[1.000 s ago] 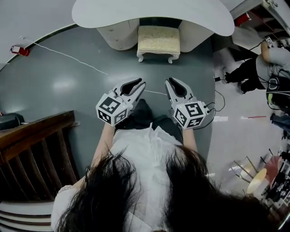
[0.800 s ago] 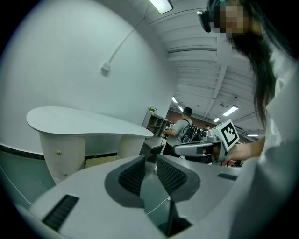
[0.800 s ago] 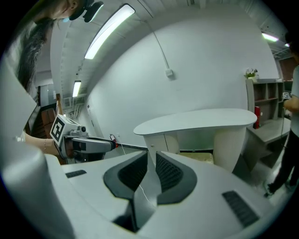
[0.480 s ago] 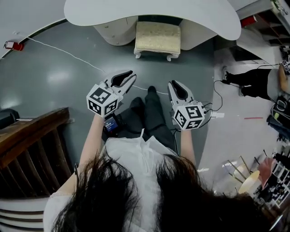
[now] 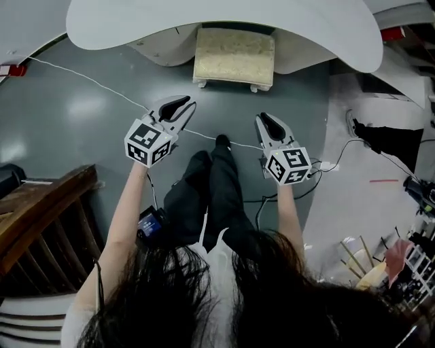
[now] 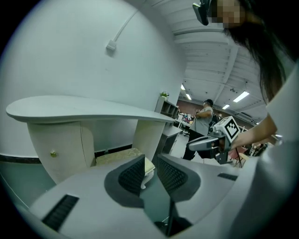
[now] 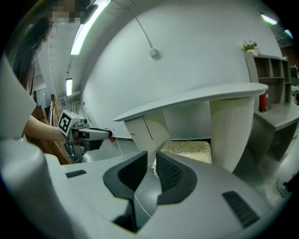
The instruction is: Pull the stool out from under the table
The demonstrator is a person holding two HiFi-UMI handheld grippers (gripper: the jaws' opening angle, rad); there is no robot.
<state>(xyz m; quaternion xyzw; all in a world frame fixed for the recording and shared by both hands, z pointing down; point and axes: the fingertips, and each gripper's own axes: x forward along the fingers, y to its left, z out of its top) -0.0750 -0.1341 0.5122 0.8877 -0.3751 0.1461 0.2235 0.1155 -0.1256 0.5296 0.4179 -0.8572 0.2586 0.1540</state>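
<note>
On the far left stands a brown wooden rail (image 5: 41, 204), and a thin white cord (image 5: 88, 80) runs over the grey floor (image 5: 68, 129). Next comes the left gripper (image 5: 182, 103), held out on a bare arm, with its marker cube near the hand. Its fingers are close together and hold nothing. In the left gripper view the dark pads (image 6: 133, 175) stand side by side with only a thin slit between them, and the stool (image 6: 119, 158) shows past them. In the middle, the person's legs in dark trousers (image 5: 214, 190) reach toward the table (image 5: 224, 20), which has a white, curved top. The stool is under it, tucked between the table's two thick legs. One leg is a cupboard (image 6: 60, 144) with a small knob on the left, and the other is a ribbed post (image 7: 233, 130) on the right. The stool has a pale yellow soft seat and short white feet, and its front edge peeks out from under the table top. Neither gripper touches it. Both are a bit in front of it, one on each side of the person's legs. The right gripper (image 5: 266, 121) points the same way, and its fingers are also together with nothing in them. At the far right, another person's dark legs (image 5: 391, 139) show on the paler floor.
</note>
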